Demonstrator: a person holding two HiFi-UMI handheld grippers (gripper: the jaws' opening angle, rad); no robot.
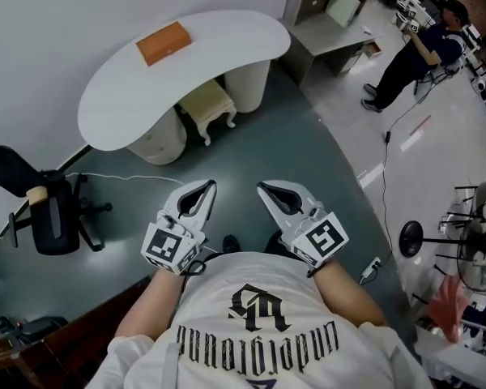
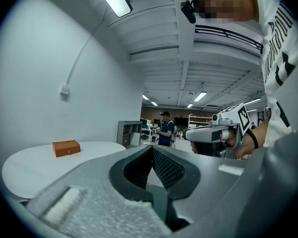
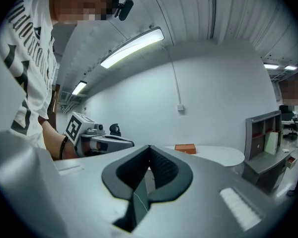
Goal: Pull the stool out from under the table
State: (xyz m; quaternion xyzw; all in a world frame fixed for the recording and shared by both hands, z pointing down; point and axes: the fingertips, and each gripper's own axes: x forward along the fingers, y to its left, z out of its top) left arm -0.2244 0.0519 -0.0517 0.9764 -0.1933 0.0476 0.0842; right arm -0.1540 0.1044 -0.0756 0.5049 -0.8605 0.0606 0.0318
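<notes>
Stool (image 1: 209,105) under table (image 1: 227,49) w/ orange box (image 1: 163,43), grey-green floor (image 1: 296,148), left tool (image 1: 210,185) & right tool (image 1: 262,187) closed, empty.

We hold the left gripper (image 1: 210,185) and right gripper (image 1: 262,187) side by side before our chest, each with jaws together and empty, pointing toward a white curved table (image 1: 113,104) well ahead. An orange box (image 1: 163,43) lies on its top. A cream stool (image 1: 208,104) stands partly under the table's edge, between its two white pedestals. A black chair (image 1: 53,213) sits at left beside a white cable (image 1: 138,178) on the dark floor. At upper right a person (image 1: 413,51) stands near a grey cabinet (image 1: 328,23); a fan (image 1: 478,241) stands far right.
</notes>
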